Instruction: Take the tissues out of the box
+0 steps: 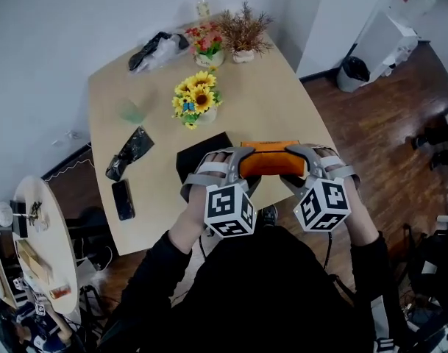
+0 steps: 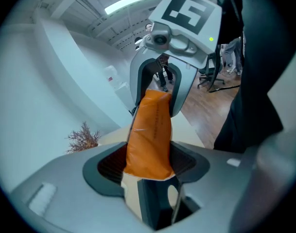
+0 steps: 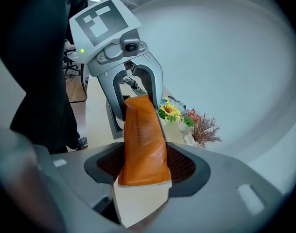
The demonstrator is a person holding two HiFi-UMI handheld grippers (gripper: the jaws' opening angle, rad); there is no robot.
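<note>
Head view: orange tissue pack (image 1: 271, 163) held level over the table's (image 1: 282, 101) near edge. Left gripper (image 1: 242, 169) clamps its left end, right gripper (image 1: 292, 166) its right end (pads pressing).

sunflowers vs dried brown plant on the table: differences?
The sunflowers are yellow with green leaves; the dried plant is bare brown twigs. The sunflowers stand in the middle of the table; the dried plant stands at the far edge beside the red flowers. Both are upright in small pale pots.
</note>
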